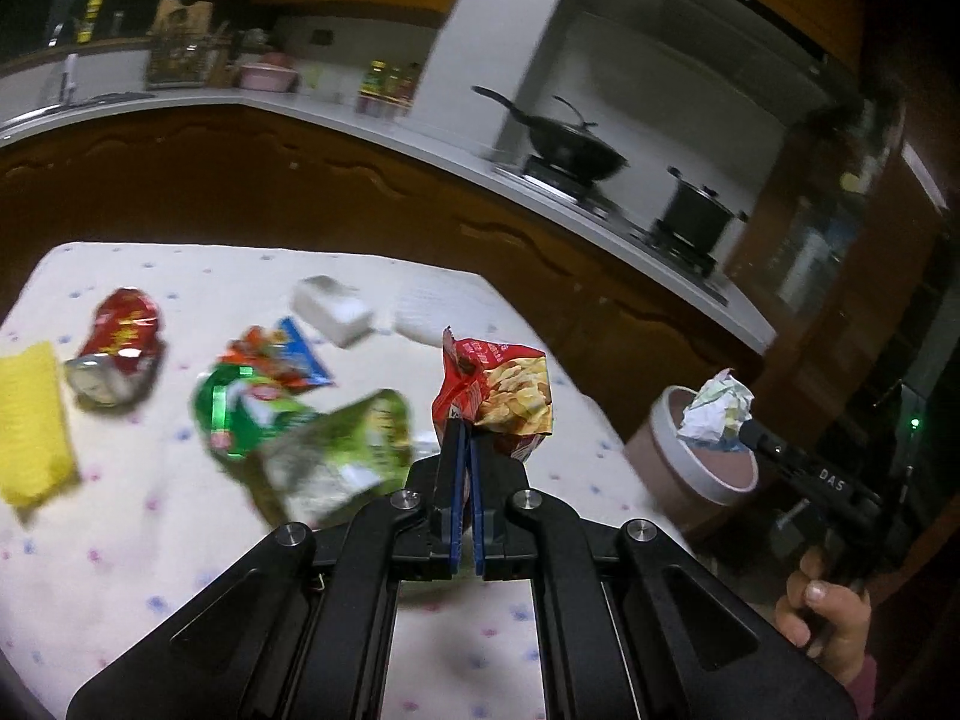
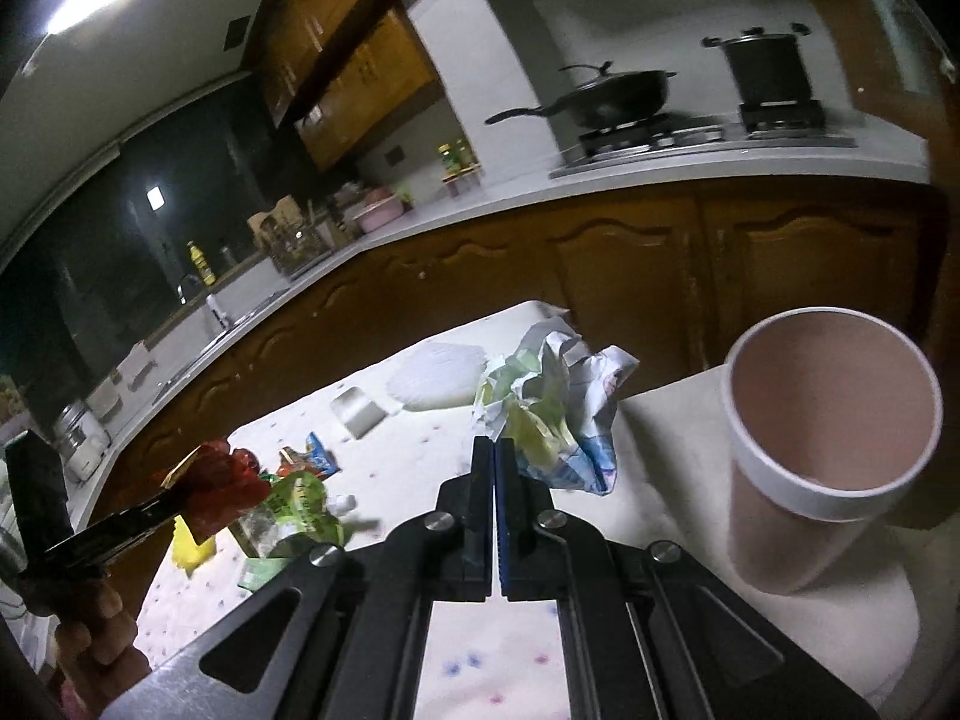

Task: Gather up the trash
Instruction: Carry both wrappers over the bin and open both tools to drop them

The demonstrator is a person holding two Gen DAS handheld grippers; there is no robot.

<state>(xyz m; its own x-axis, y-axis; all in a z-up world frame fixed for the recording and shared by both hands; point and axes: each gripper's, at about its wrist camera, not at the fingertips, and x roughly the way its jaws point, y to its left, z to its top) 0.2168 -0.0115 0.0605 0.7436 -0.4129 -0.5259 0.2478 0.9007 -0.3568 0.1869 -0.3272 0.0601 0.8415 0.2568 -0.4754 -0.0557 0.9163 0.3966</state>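
Observation:
My left gripper (image 1: 467, 433) is shut on a red chip bag (image 1: 501, 390), held up above the table's right side. My right gripper (image 2: 493, 450) is shut on a crumpled white and green paper wrapper (image 2: 552, 396); in the left wrist view that wrapper (image 1: 717, 408) hangs over the mouth of the pink bin (image 1: 714, 468). From the right wrist the pink bin (image 2: 834, 414) with its white rim stands just right of the wrapper, and the left gripper with the red bag (image 2: 222, 480) shows at far left. More trash lies on the table: a red wrapper (image 1: 120, 336), green bags (image 1: 288, 432) and a blue-orange packet (image 1: 288, 354).
The table wears a white dotted cloth (image 1: 150, 540). A yellow sponge (image 1: 33, 420), a white box (image 1: 333, 309) and a white ribbed dish (image 1: 432, 312) sit on it. Wooden cabinets and a counter with a wok (image 1: 570, 144) and a pot (image 1: 696, 210) stand behind. A hand (image 1: 828, 618) holds the right gripper.

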